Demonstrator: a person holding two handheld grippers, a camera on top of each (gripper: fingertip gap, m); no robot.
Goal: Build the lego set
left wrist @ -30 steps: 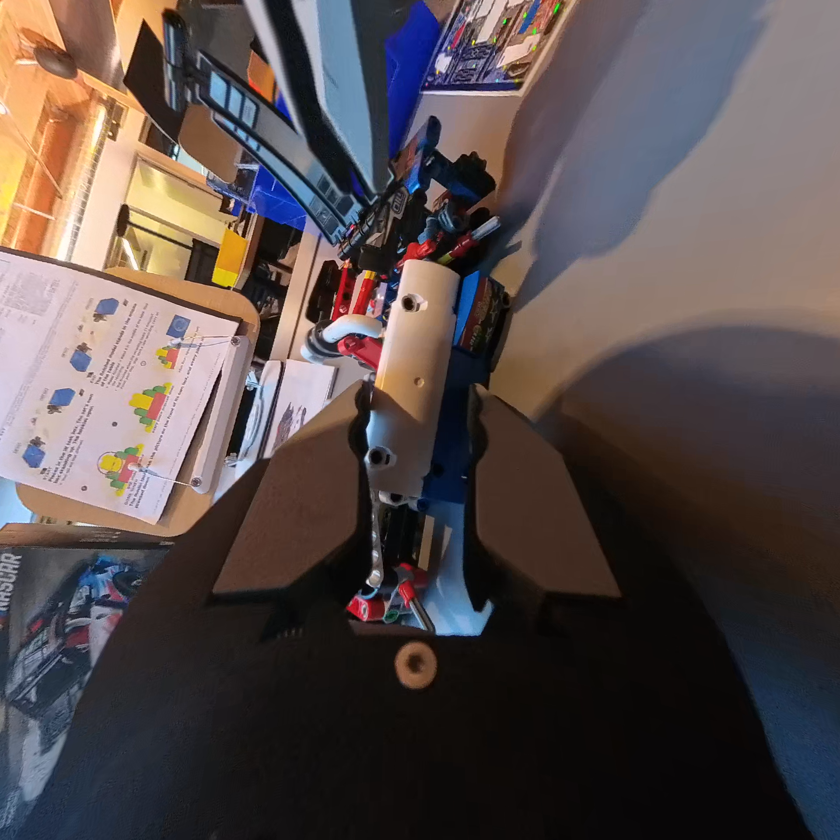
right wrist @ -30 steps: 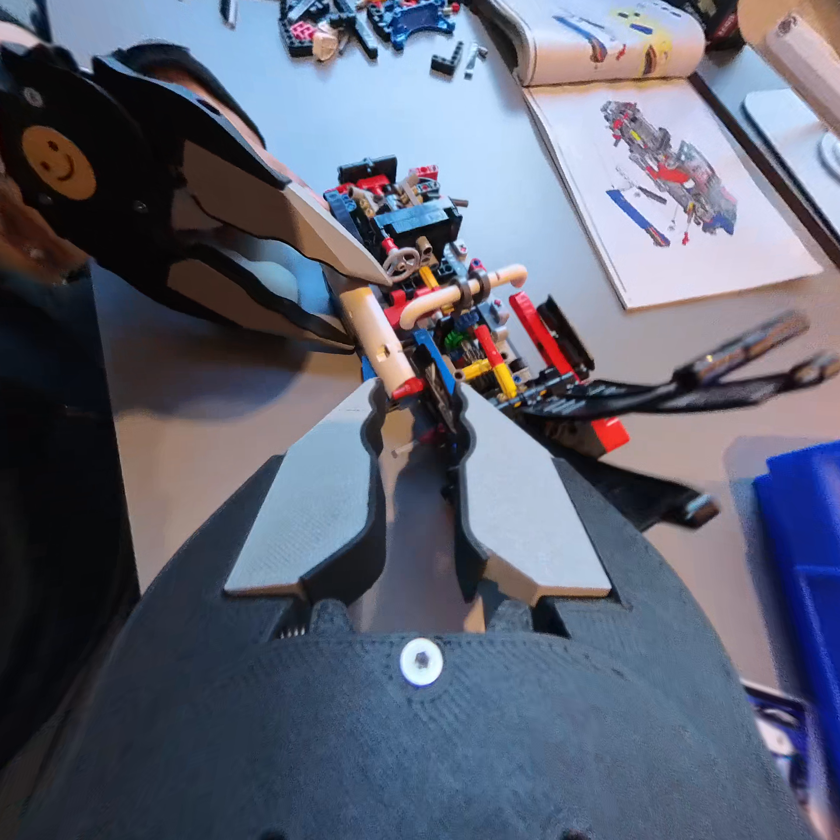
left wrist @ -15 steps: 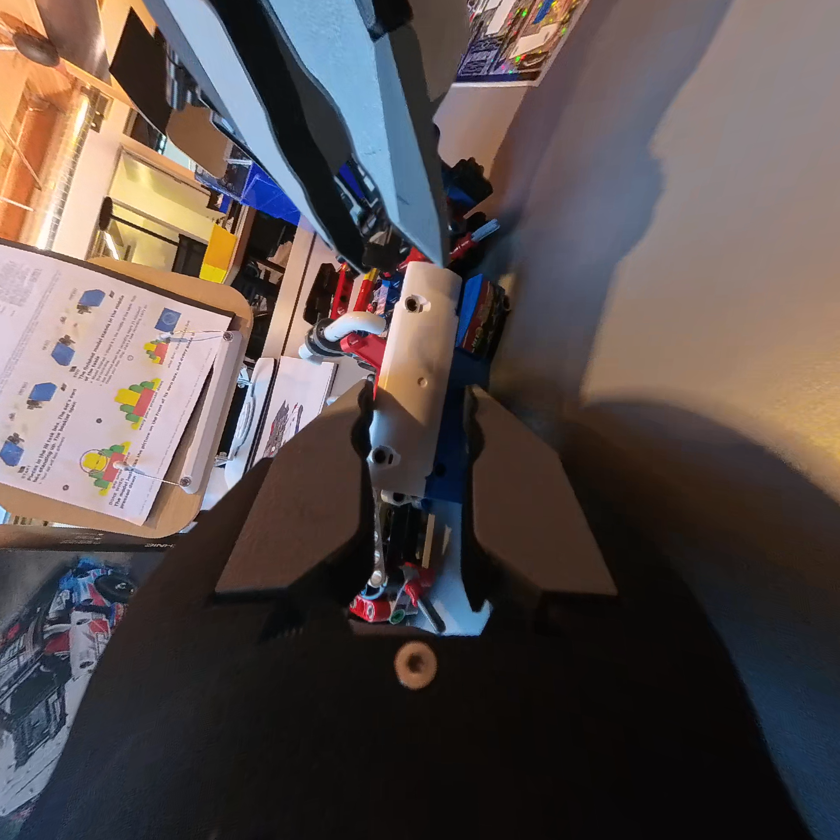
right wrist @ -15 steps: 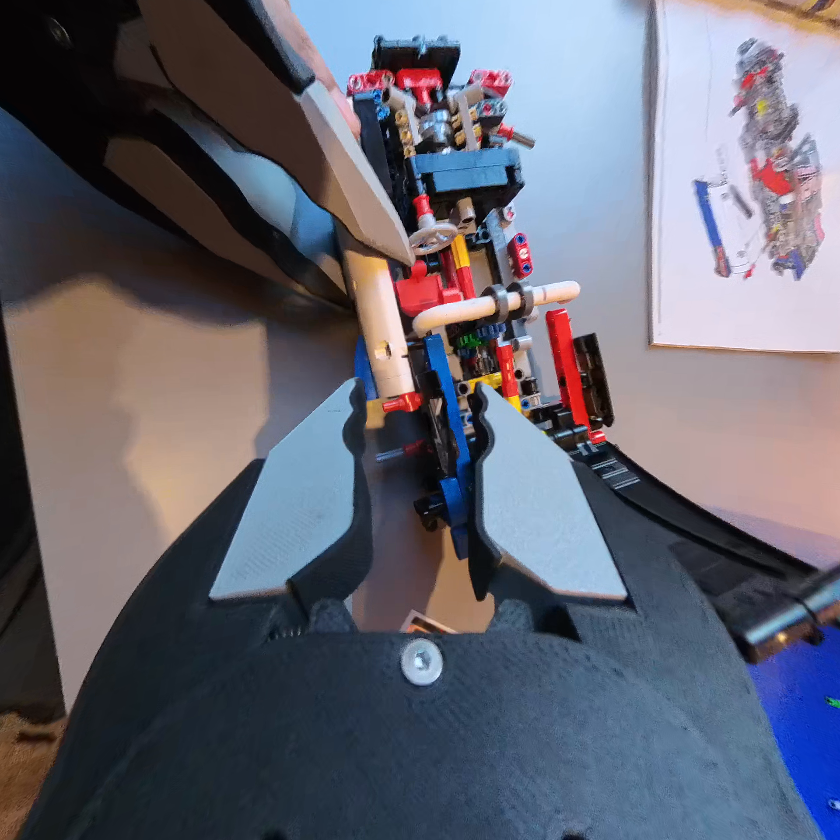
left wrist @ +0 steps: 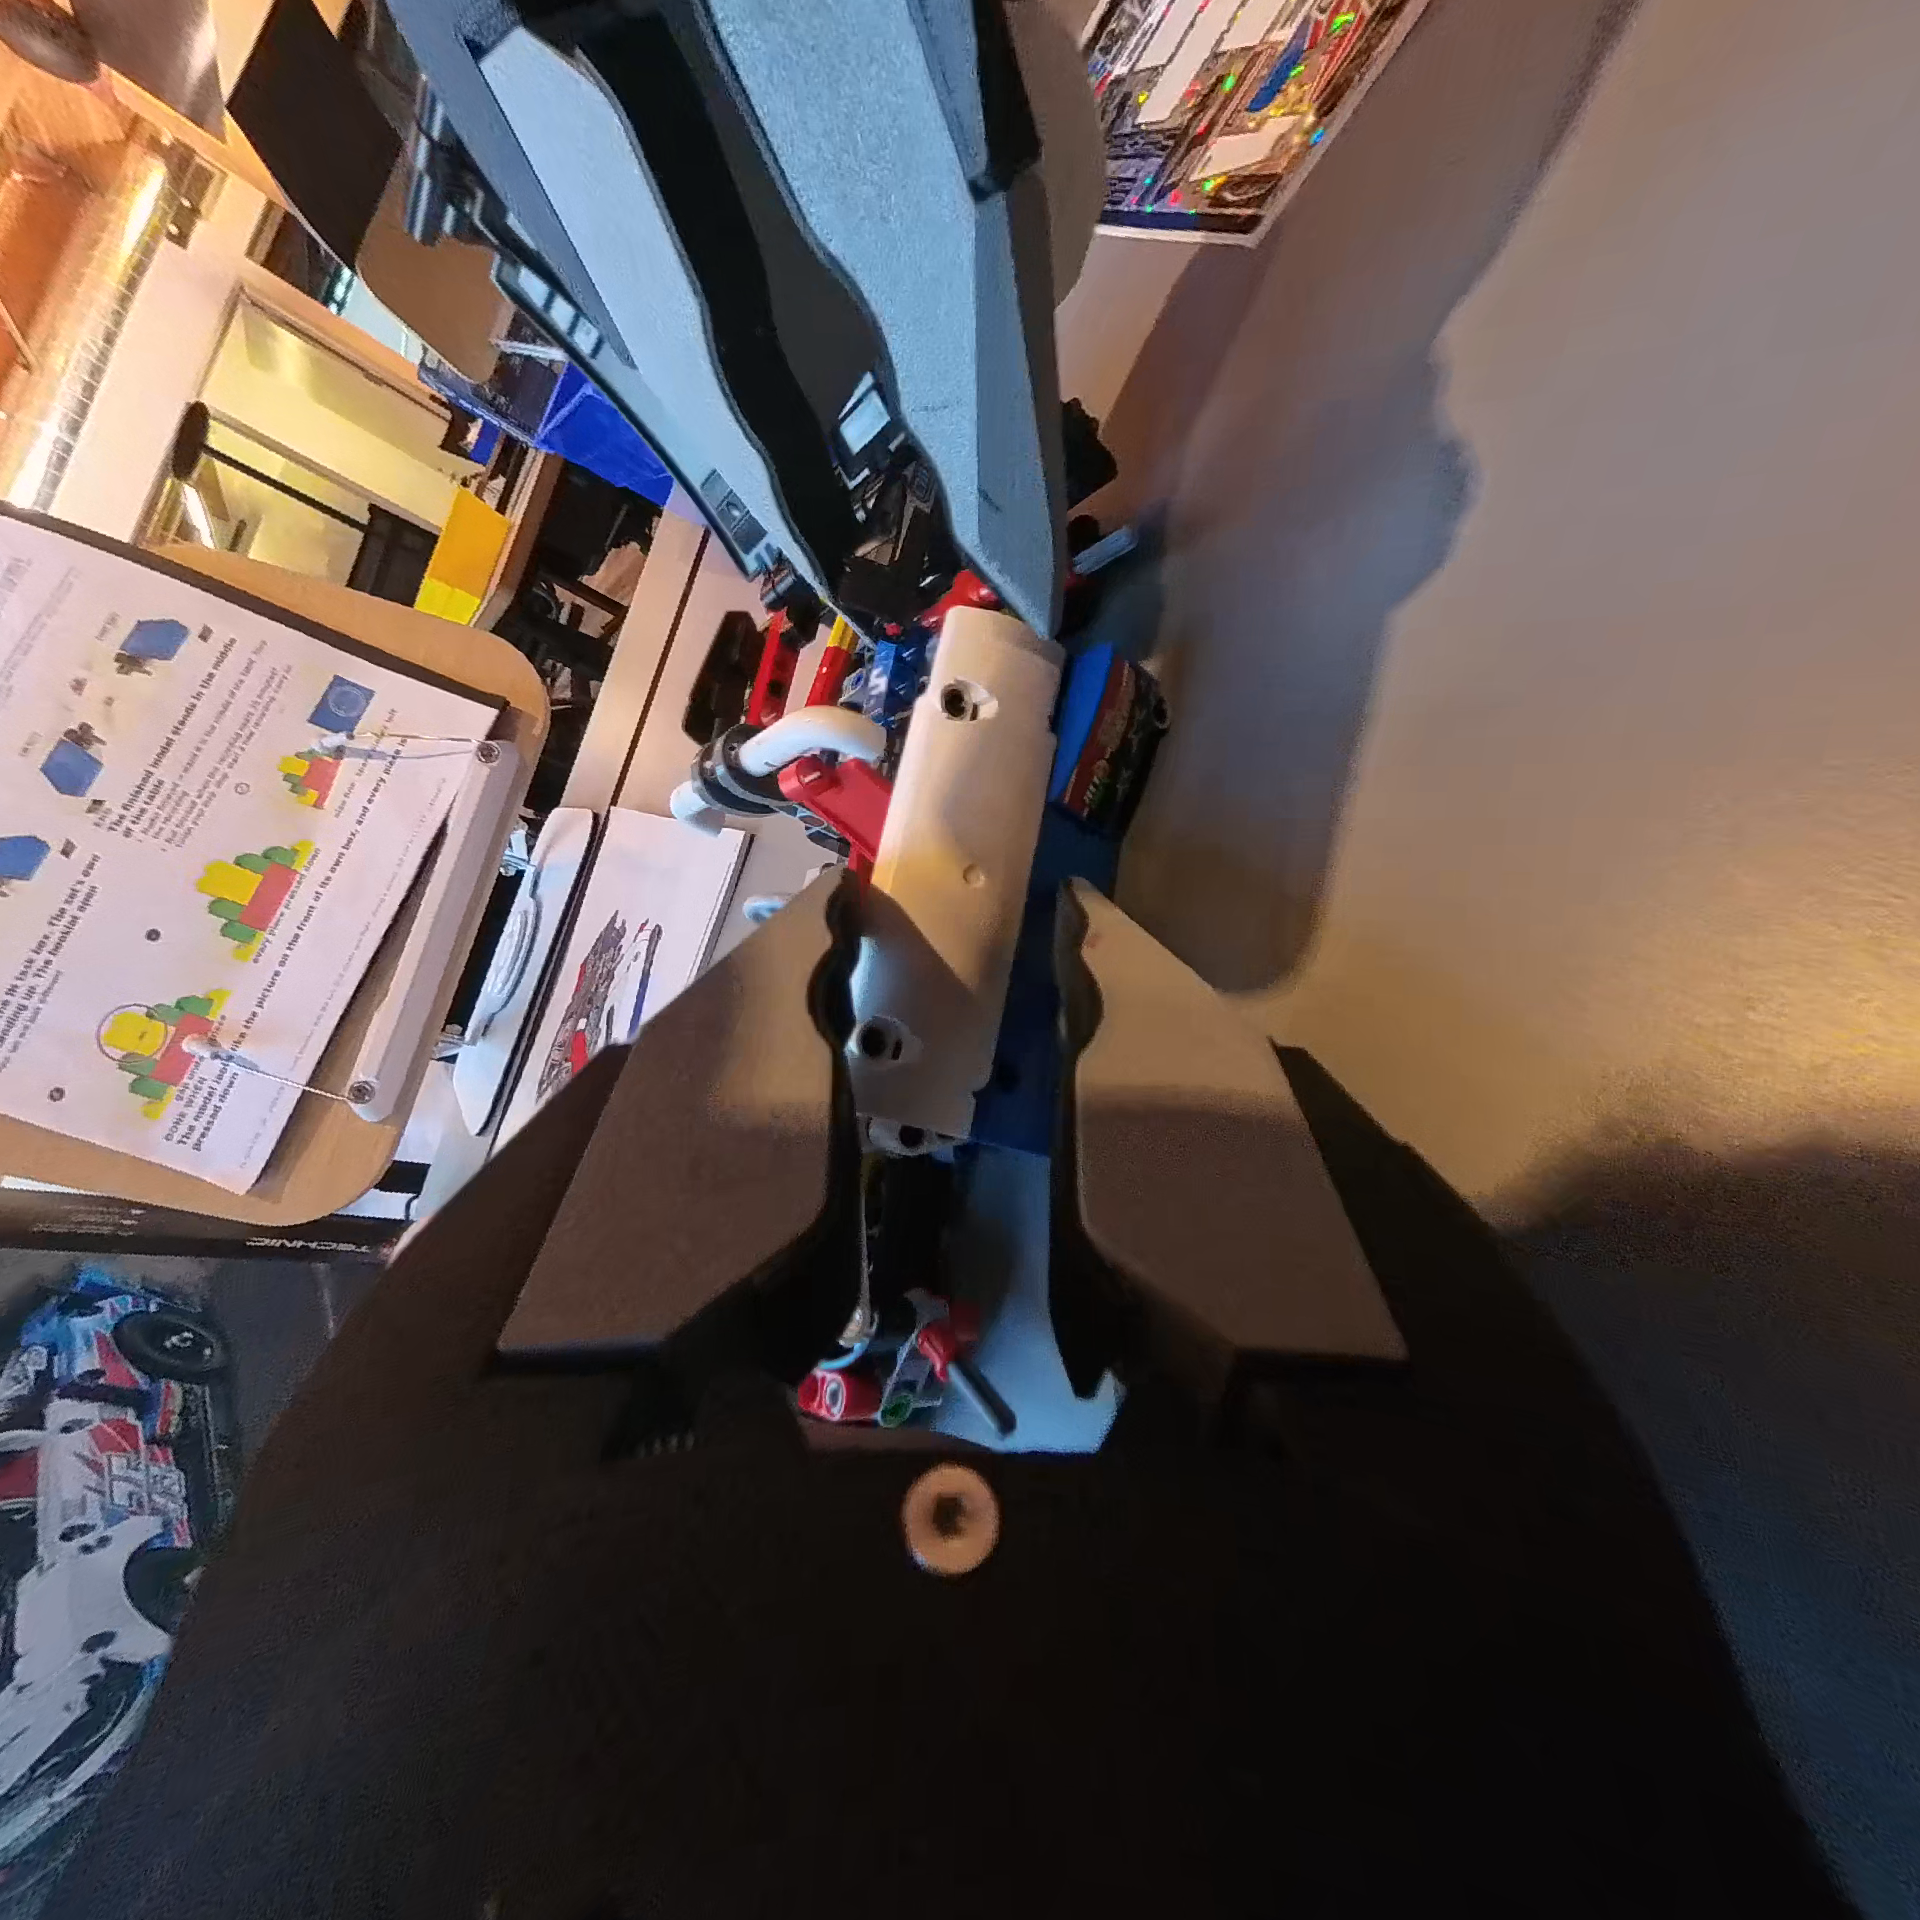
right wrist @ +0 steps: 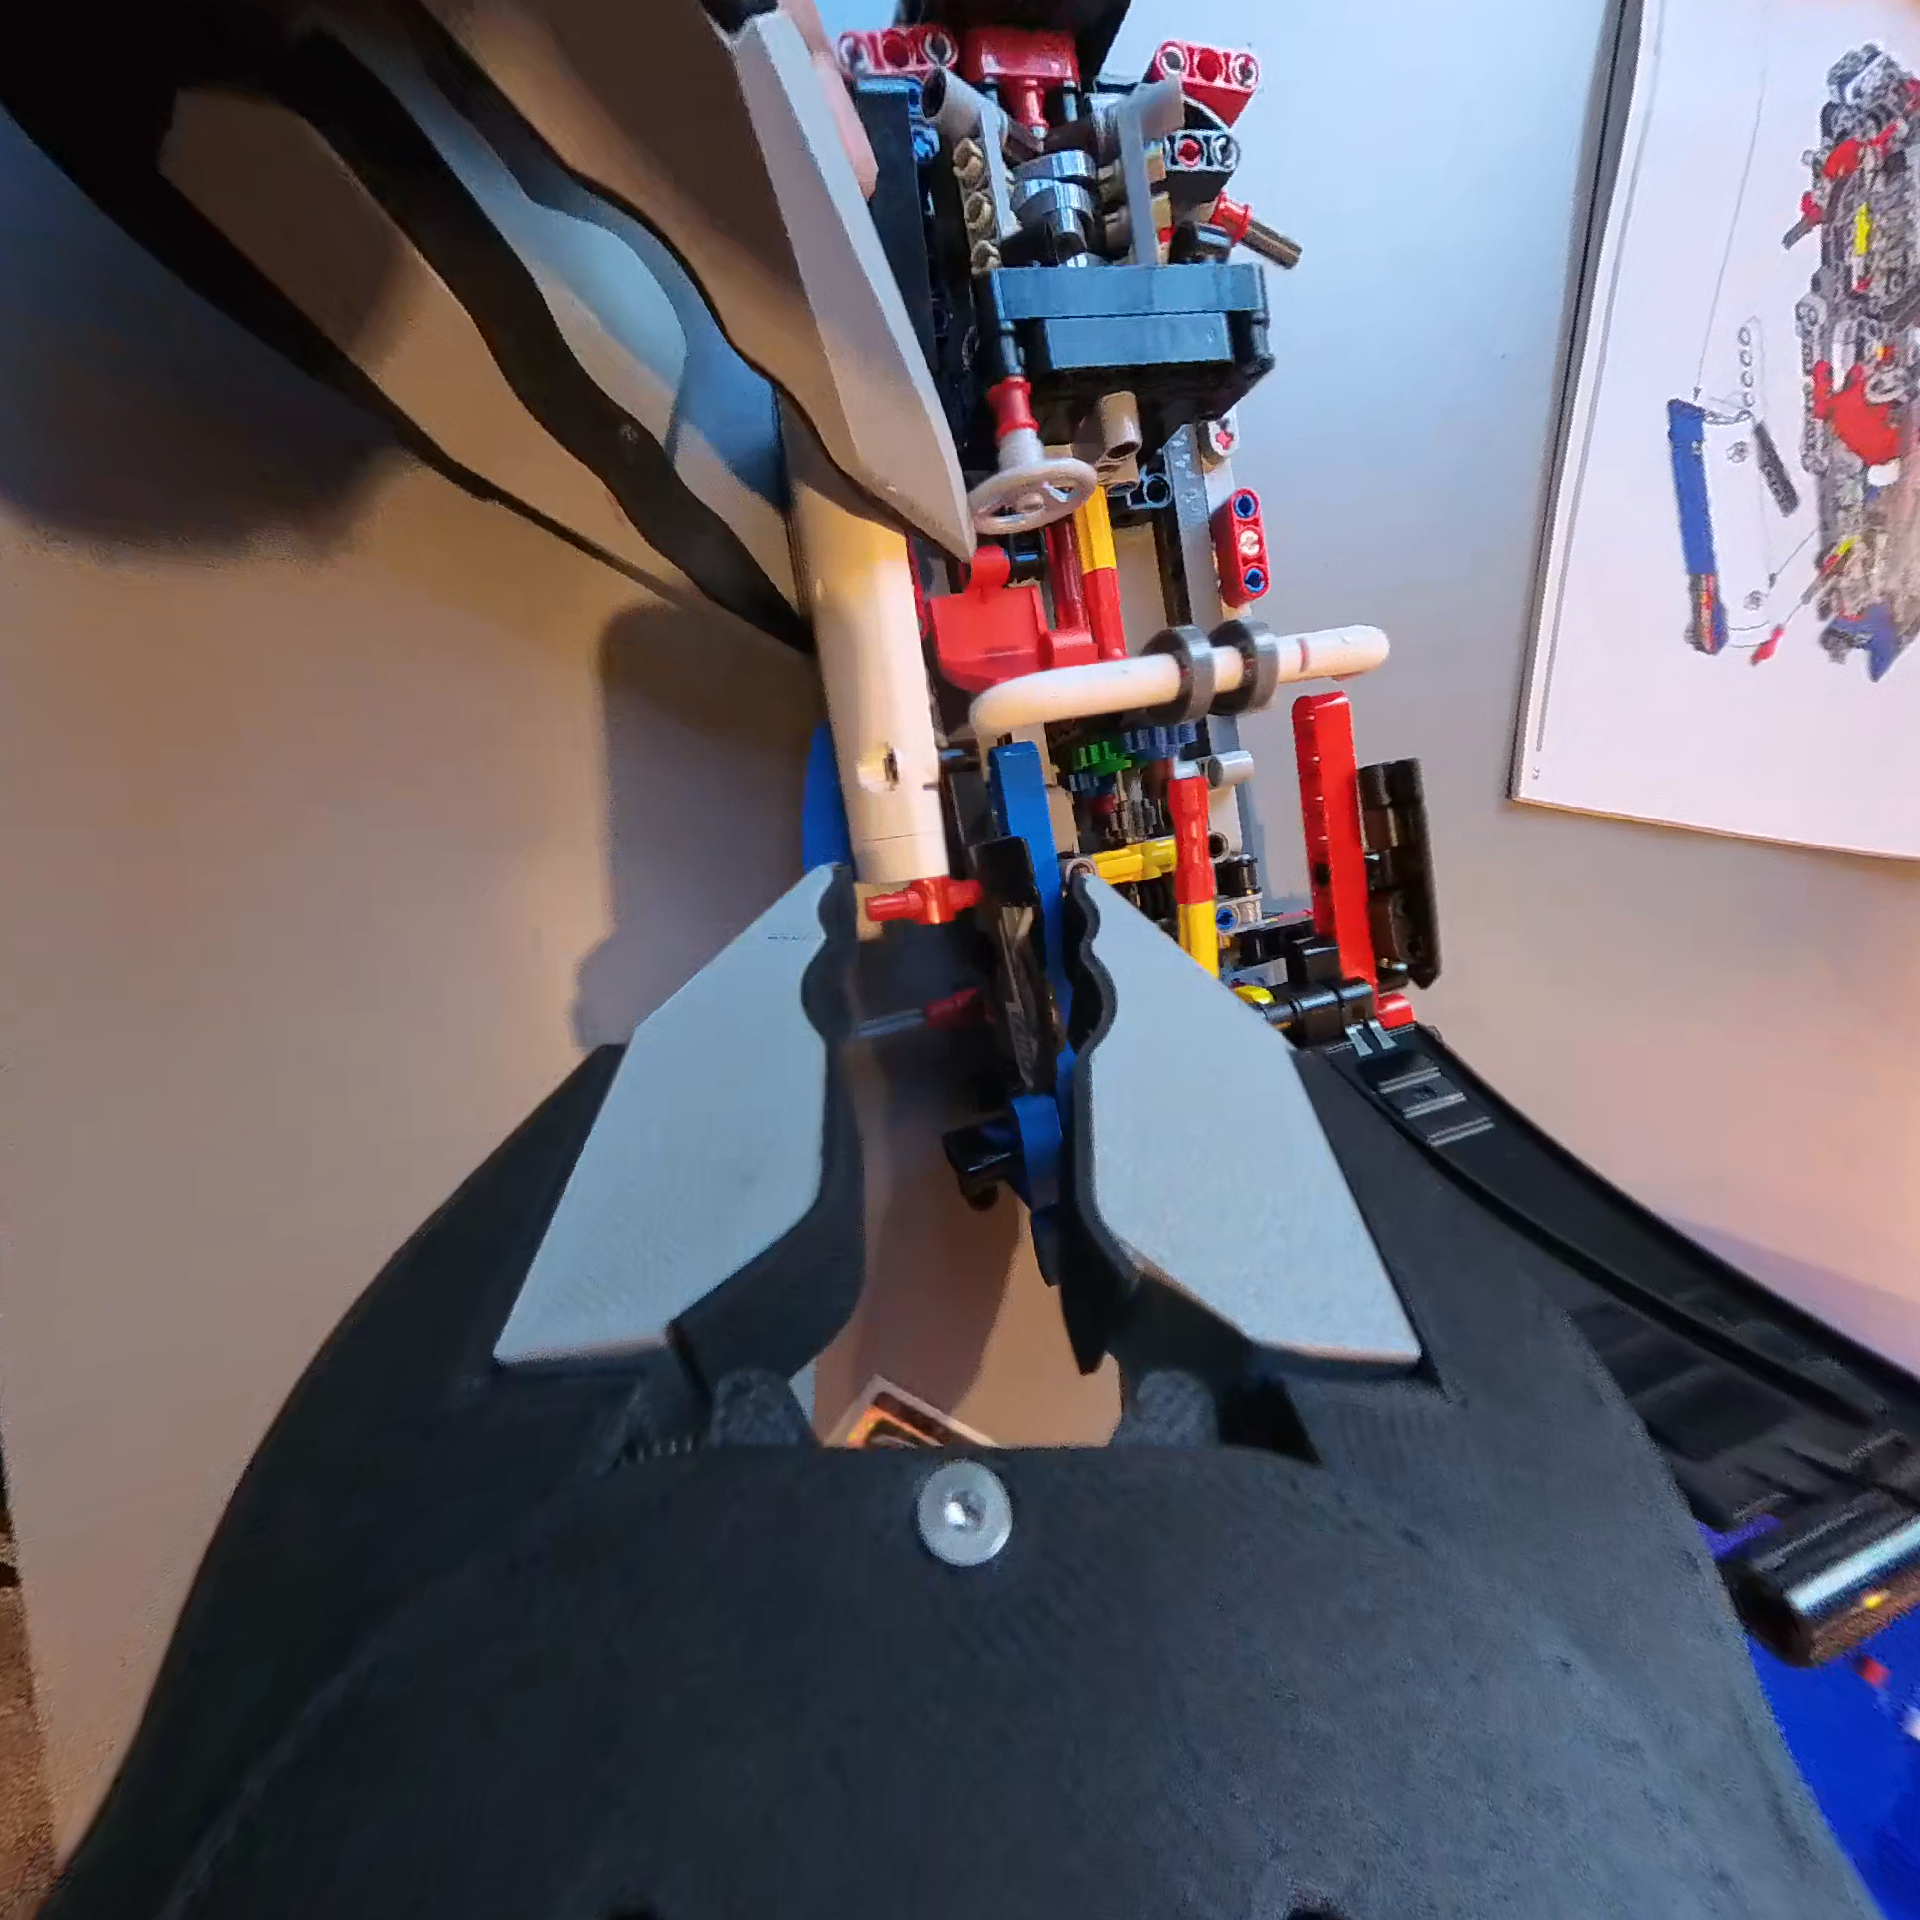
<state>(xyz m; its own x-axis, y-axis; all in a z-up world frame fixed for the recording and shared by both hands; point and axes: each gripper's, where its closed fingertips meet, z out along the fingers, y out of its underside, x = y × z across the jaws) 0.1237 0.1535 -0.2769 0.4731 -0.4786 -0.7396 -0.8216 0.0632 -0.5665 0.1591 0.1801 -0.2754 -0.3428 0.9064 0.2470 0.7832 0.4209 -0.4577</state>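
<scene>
Two sets of tongs meeting on one lego model [right wrist: 1122, 582], held just above a plain pale grey tabletop [right wrist: 312, 831] washed with warm orange light and broad soft shadows. Left tongs [left wrist: 951, 935] pinching the model's long white panel [left wrist: 961, 831] and the blue plate behind it, fingers [left wrist: 686, 1164] pressed against either side. Right tongs [right wrist: 961, 914] reaching in from the opposite end, straddling a blue beam [right wrist: 1029, 1132] that lies against the right-hand finger, with a gap on the other side; cannot tell whether actually clamped. Same right tongs seen large and grey at the top of the left wrist view [left wrist: 831, 312], tip touching the far end of the white panel.

Open instruction booklet [right wrist: 1745, 436] lying flat on the tabletop beside the model, showing a drawing of the car. Black curved cable [right wrist: 1558, 1226] trailing across the surface toward a blue bin [right wrist: 1849, 1766] at the edge. Across the room, in the left wrist view: a printed sheet with coloured brick pictures [left wrist: 208, 862] fixed to a rounded wooden board, the set's dark box [left wrist: 94, 1455] bearing a white racing car, yellow and blue bins [left wrist: 468, 561] farther back, and a colourful sticker sheet [left wrist: 1226, 104] lying on the far tabletop.
</scene>
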